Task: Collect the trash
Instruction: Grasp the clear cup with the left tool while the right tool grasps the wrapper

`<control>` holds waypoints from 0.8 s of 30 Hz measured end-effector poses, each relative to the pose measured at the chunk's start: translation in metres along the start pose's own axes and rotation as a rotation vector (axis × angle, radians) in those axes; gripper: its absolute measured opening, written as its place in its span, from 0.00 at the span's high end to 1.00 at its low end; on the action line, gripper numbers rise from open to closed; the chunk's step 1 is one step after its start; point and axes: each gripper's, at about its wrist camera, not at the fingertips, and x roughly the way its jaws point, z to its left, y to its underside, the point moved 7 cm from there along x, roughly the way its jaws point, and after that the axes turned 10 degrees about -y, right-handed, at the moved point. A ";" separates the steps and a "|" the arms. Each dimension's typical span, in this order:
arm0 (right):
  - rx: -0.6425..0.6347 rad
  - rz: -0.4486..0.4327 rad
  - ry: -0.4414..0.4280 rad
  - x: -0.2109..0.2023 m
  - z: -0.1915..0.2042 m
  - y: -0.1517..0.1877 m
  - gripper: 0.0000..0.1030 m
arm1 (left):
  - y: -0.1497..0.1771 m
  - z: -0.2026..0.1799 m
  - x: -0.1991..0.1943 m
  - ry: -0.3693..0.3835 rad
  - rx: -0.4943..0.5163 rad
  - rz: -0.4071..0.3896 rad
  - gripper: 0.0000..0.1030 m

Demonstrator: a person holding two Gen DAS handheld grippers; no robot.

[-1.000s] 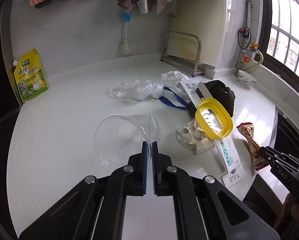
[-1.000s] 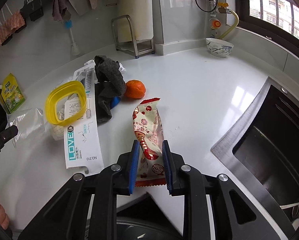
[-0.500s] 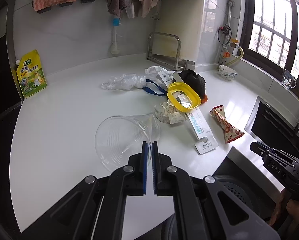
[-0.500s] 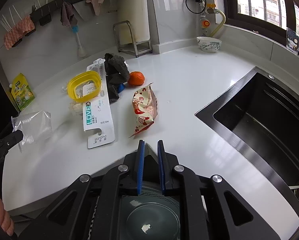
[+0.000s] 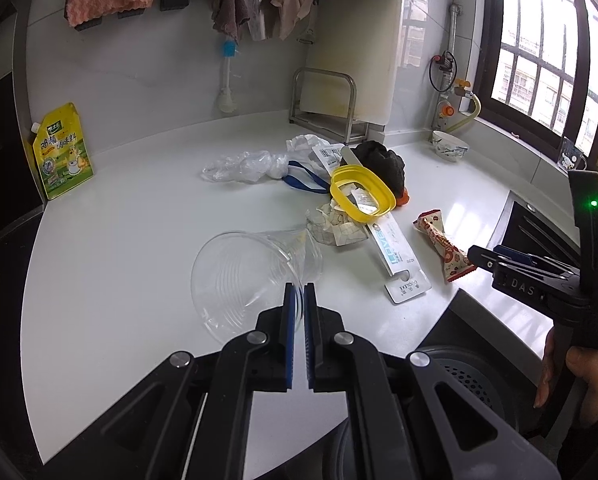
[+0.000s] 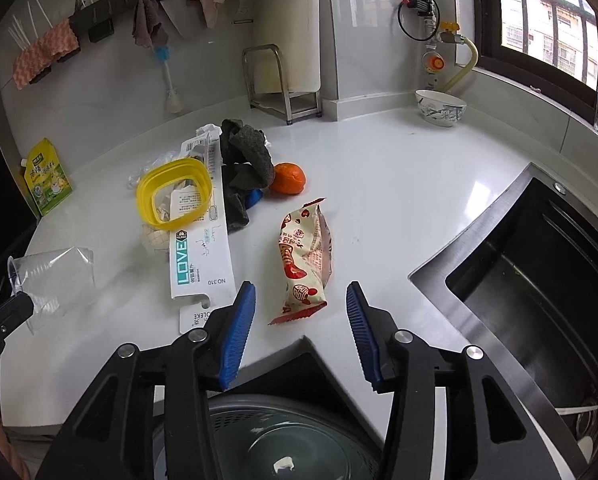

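My left gripper (image 5: 298,298) is shut on the rim of a clear plastic cup (image 5: 243,280), held on its side over the white counter; the cup also shows in the right wrist view (image 6: 55,276). My right gripper (image 6: 301,312) is open and empty, its fingers either side of the near end of a red-and-cream snack wrapper (image 6: 305,264) that lies flat on the counter. The wrapper also shows in the left wrist view (image 5: 443,246). A grey trash bin (image 6: 283,440) sits below the counter edge under both grippers.
A pile lies mid-counter: yellow lid ring (image 6: 175,192), white LOVE package (image 6: 201,256), dark cloth (image 6: 245,160), orange (image 6: 288,178), crumpled paper (image 5: 331,224), clear plastic bag (image 5: 243,166). A black sink (image 6: 539,280) is at the right. A yellow pouch (image 5: 61,152) stands far left.
My right gripper has let go of the snack wrapper, pulled back shut, and now stands open at the wrapper's near end. My left gripper has drawn back towards the counter edge with the cup.
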 end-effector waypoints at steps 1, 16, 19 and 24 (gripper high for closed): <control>-0.001 0.017 0.004 0.007 0.000 -0.001 0.56 | 0.000 0.000 0.001 0.002 0.001 0.002 0.95; 0.026 0.062 0.010 0.046 -0.008 -0.003 0.77 | -0.009 0.003 0.008 0.022 -0.016 0.007 0.95; 0.054 0.044 -0.013 0.034 -0.007 0.001 0.77 | -0.010 0.004 0.004 0.026 -0.019 -0.002 0.95; 0.061 0.012 -0.040 0.006 0.001 0.011 0.77 | -0.009 0.004 -0.006 0.033 -0.015 -0.013 0.95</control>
